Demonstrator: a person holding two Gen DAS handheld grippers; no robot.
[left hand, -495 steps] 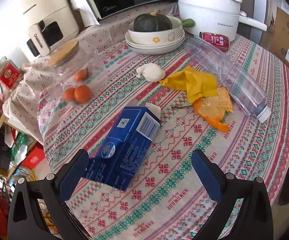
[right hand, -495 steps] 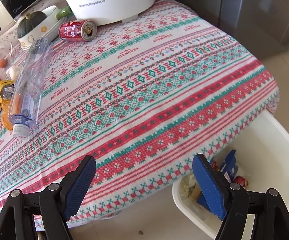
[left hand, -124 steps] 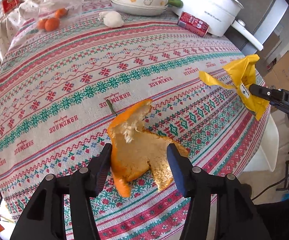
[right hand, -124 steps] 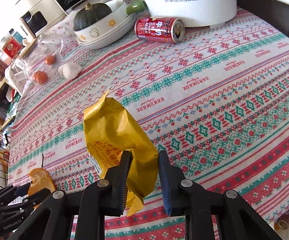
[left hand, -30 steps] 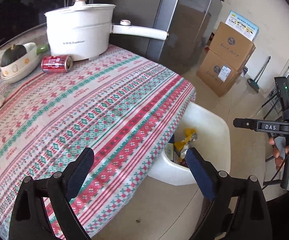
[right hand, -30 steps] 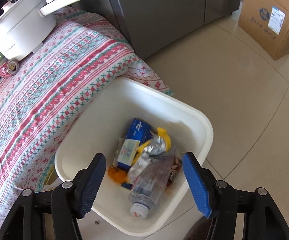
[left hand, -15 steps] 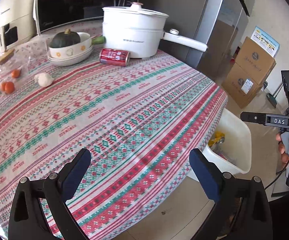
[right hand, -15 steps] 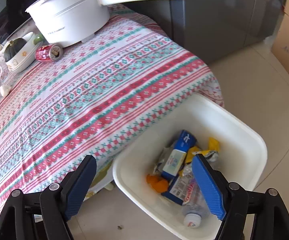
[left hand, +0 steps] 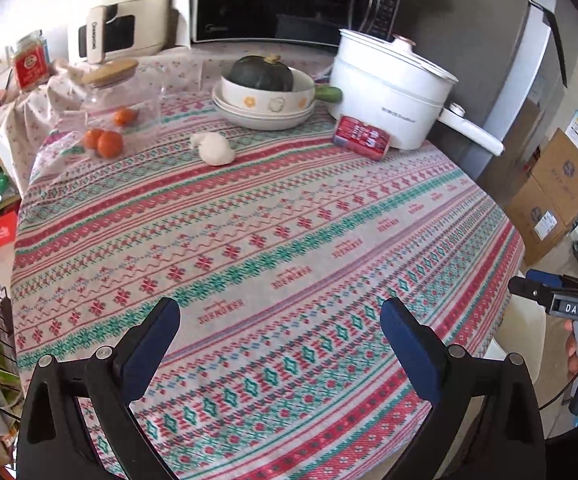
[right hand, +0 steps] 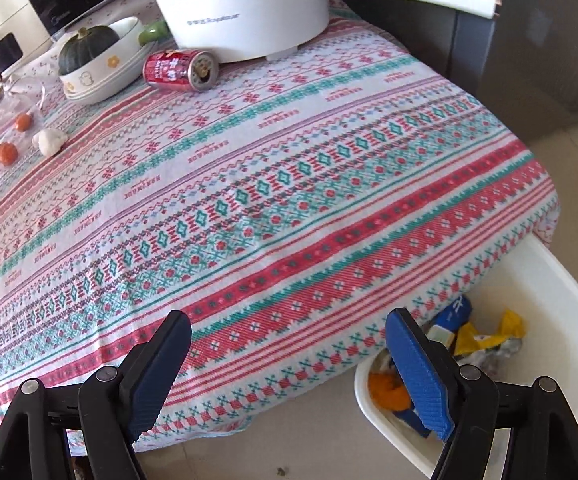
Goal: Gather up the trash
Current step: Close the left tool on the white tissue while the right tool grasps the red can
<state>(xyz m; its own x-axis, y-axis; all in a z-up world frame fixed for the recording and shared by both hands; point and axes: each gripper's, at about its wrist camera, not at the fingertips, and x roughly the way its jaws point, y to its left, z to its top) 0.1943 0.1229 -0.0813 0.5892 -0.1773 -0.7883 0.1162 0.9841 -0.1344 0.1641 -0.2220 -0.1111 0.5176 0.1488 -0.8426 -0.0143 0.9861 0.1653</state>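
Left tongs: blue pads spread wide, nothing between them, held over the near part of the table. Right tongs: pads likewise spread wide and empty, held over the table's hanging edge, the right pad in front of the bin. Table: round, covered with a cloth of red, green and white patterned bands. Red can: lying on its side on the cloth, open top end turned toward the right-wrist view, white lettering on the red wall, just beside the base of the white pot and near the stacked bowls. Bin: white plastic, on the floor, partly tucked under the cloth's edge; contents visible are a blue carton, a crumpled yellow wrapper and orange peel, lying together in a heap. Other items on the table: dark green squash in the top bowl, a white lump, small orange fruits near a glass jar with a wooden lid.
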